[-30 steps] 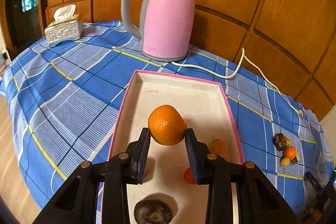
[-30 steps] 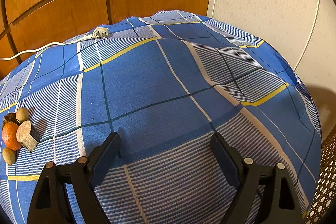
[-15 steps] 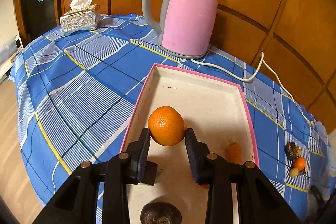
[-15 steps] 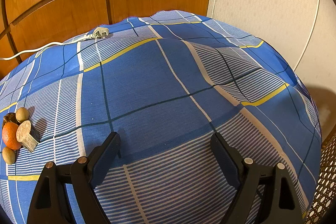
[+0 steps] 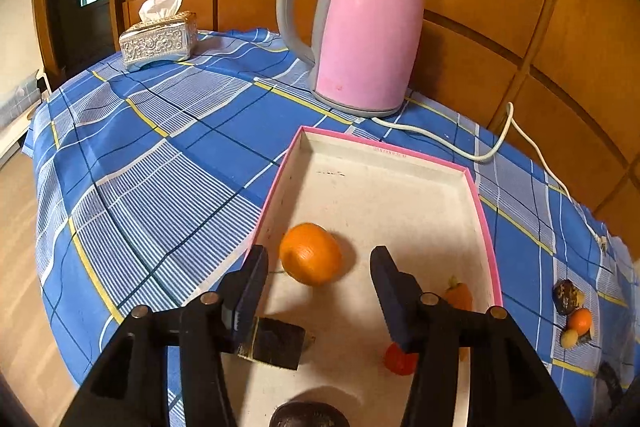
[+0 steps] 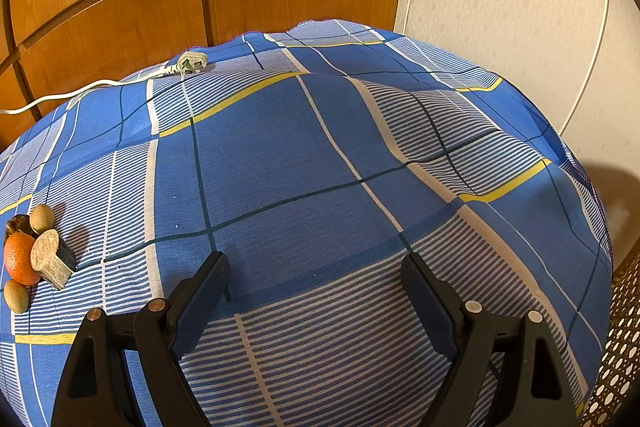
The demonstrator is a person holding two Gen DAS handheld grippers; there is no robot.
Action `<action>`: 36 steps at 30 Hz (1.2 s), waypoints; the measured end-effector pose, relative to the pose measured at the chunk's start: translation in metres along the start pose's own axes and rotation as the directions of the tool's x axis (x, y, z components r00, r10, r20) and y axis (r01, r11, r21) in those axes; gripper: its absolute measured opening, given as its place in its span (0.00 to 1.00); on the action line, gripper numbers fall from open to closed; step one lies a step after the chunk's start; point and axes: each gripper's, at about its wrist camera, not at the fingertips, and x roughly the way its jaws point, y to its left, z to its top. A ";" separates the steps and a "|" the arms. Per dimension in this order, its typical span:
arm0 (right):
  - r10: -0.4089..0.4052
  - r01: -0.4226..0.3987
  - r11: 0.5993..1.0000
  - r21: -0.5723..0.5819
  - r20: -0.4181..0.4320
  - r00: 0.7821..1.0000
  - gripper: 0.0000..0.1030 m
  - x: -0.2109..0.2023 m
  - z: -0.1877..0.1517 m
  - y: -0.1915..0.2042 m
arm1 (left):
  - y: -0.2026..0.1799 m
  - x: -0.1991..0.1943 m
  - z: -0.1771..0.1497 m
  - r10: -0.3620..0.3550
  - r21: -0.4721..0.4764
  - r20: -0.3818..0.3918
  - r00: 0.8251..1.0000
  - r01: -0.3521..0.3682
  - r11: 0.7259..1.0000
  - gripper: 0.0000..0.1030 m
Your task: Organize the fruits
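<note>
- The placing step is being finished: a mandarin orange (image 5: pixel 310 253) is lying on the white floor of the pink-rimmed tray (image 5: pixel 486 223), near its left wall, between the two fingers of the left tool (image 5: pixel 318 269) but touched by neither.
- The left tool is being held spread and released, with nothing gripped, just above the near half of the tray.
- Other pieces are being kept in the same tray: a small carrot-like piece (image 5: pixel 458 294) by the right wall, a red piece (image 5: pixel 398 361) partly hidden behind the right finger, a dark block (image 5: pixel 276 343) under the left finger, and a dark round fruit (image 5: pixel 308 417) at the bottom edge.
- The right tool (image 6: pixel 316 277) is being held wide apart and empty, low over the blue checked tablecloth (image 6: pixel 280 155) of the table.
- A small cluster (image 6: pixel 30 255) is waiting at the left edge of the right wrist view: a second orange, two pale round fruits and a cut brownish chunk, touching one another; it is also being seen at the far right in the left wrist view.
- Sorting is judged to be well along, with that cluster left outside the tray.
- The next move is judged to call for a tool being carried to the cluster, one piece being singled out without its neighbours being scattered, and the pink kettle (image 5: pixel 362 27) and its cord (image 5: pixel 472 151) being avoided.
</note>
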 end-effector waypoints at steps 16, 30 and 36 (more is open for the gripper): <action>-0.001 0.001 1.000 0.000 0.000 1.000 0.86 0.000 0.000 0.000 | 0.011 -0.035 -0.030 -0.035 -0.035 0.009 0.999 0.035 0.999 0.68; -0.002 0.002 1.000 0.000 0.000 1.000 0.86 0.000 0.000 0.001 | 0.037 -0.049 -0.078 -0.023 -0.048 -0.054 0.998 0.020 0.999 0.72; -0.005 0.005 1.000 -0.003 -0.002 1.000 0.86 0.000 0.000 0.002 | 0.034 -0.046 -0.088 -0.021 -0.044 -0.068 0.997 0.018 0.999 0.73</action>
